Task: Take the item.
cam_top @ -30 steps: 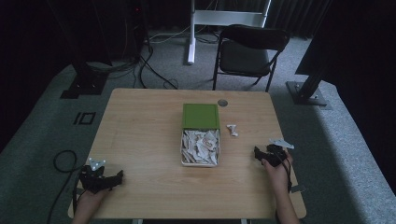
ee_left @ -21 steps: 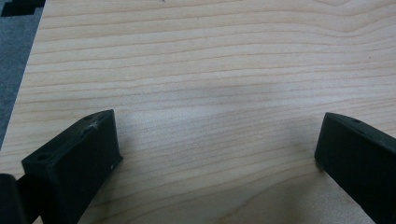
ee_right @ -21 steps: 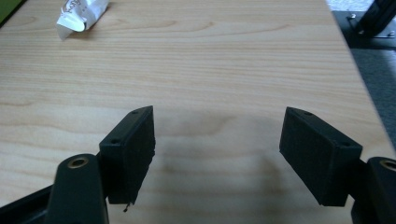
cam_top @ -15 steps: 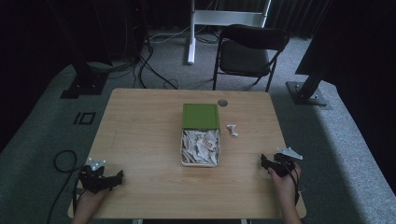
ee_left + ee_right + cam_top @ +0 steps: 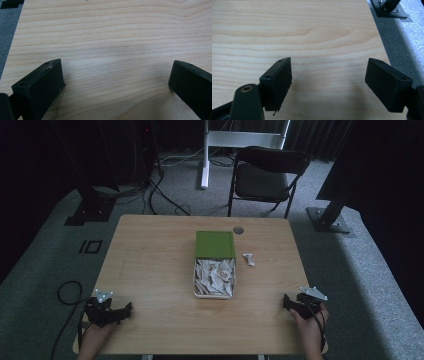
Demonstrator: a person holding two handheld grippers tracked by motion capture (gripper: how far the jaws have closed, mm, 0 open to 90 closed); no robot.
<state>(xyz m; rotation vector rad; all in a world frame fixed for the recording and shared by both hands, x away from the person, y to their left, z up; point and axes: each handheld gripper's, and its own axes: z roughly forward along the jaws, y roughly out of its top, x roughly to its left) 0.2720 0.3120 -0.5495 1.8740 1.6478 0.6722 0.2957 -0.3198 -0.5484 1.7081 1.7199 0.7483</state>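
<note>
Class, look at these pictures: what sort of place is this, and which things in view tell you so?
Probably a recording studio or lab, not a home: dark curtains behind, metal stand bases and loose cables on grey carpet, a folding chair, and one wooden table holding a small box.

A box (image 5: 214, 277) of paper scraps sat mid-table (image 5: 150, 250), its lid (image 5: 215, 244) lying just behind it. One scrap (image 5: 248, 259) lay right of the box. My left gripper (image 5: 118, 312) rested near the front left corner, my right gripper (image 5: 291, 302) near the front right.
</note>
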